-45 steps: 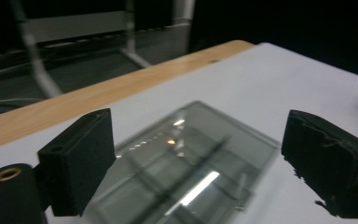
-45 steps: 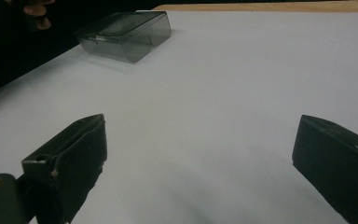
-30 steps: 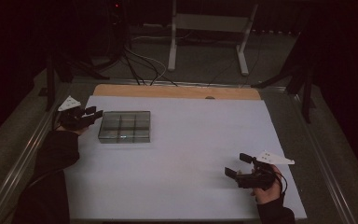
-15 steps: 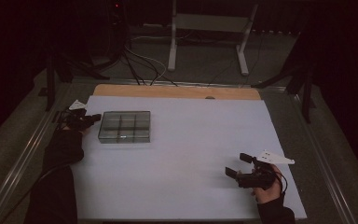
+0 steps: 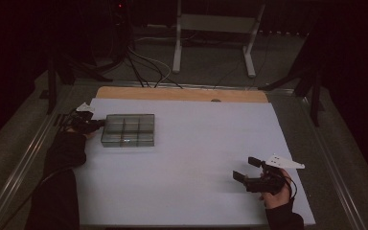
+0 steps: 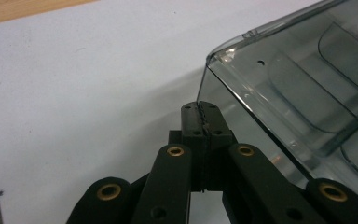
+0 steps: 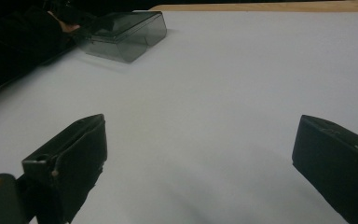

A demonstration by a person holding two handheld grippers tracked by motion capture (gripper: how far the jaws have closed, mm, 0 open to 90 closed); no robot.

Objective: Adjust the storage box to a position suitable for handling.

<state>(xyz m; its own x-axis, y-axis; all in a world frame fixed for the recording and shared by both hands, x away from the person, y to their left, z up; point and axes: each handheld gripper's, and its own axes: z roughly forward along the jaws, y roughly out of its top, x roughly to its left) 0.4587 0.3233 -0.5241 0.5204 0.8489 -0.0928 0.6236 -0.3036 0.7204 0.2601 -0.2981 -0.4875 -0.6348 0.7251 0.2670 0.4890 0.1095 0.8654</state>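
At far left, the left gripper (image 6: 204, 122), jaws pressed together, touches the clear compartment box (image 6: 303, 88); the right gripper (image 7: 200, 158) rests spread near right.

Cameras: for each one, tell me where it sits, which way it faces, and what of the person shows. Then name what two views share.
High view: above the person's side, facing forward and down on the table; both forearms, the left gripper and the right gripper show.
Left gripper view: rides the left gripper, looking along its shut jaws at the corner of the box.
Right gripper view: rides the right gripper, looking between open jaws across the table to the far box and a dark sleeve.
Shared: the box shows in all three views.
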